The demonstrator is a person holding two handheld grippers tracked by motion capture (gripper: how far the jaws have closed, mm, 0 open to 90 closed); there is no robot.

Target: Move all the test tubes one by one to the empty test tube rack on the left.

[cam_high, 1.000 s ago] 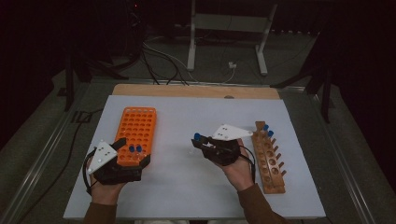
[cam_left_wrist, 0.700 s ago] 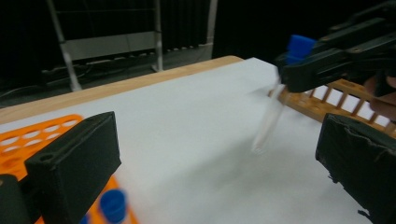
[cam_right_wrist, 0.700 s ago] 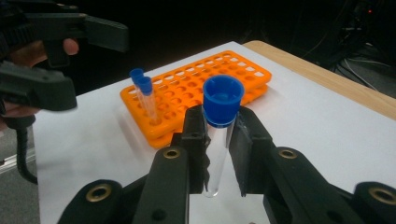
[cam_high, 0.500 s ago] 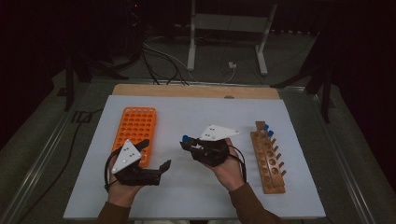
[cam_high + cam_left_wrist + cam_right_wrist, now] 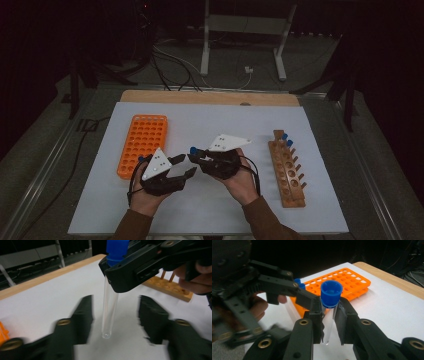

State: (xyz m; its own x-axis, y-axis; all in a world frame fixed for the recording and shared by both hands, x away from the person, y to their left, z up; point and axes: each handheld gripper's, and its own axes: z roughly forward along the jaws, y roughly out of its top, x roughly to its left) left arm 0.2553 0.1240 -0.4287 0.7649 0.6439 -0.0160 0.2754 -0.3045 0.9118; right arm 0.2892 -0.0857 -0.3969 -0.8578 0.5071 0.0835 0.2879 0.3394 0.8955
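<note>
Colour key. Test tube (image 5: pixel 109 310): clear glass with a blue cap (image 5: pixel 331 293). Perforated rack (image 5: pixel 142 144): bright orange. Peg rack (image 5: pixel 286 170): light brown wood, carrying blue-capped tubes (image 5: pixel 285 136). Left claw (image 5: pixel 181 166) and right claw (image 5: pixel 196 158): black with brass-coloured fittings, each topped by a pale grey plate. Table (image 5: pixel 210 120): white surface, wooden far edge. Sleeves (image 5: pixel 131 227): brown.

The left claw (image 5: pixel 182 167) left the orange rack (image 5: pixel 143 142), closing around the tube (image 5: pixel 109 312).

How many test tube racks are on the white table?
2: an orange plastic rack on the left side, and a wooden rack on the right side. None seems hidden.
</note>
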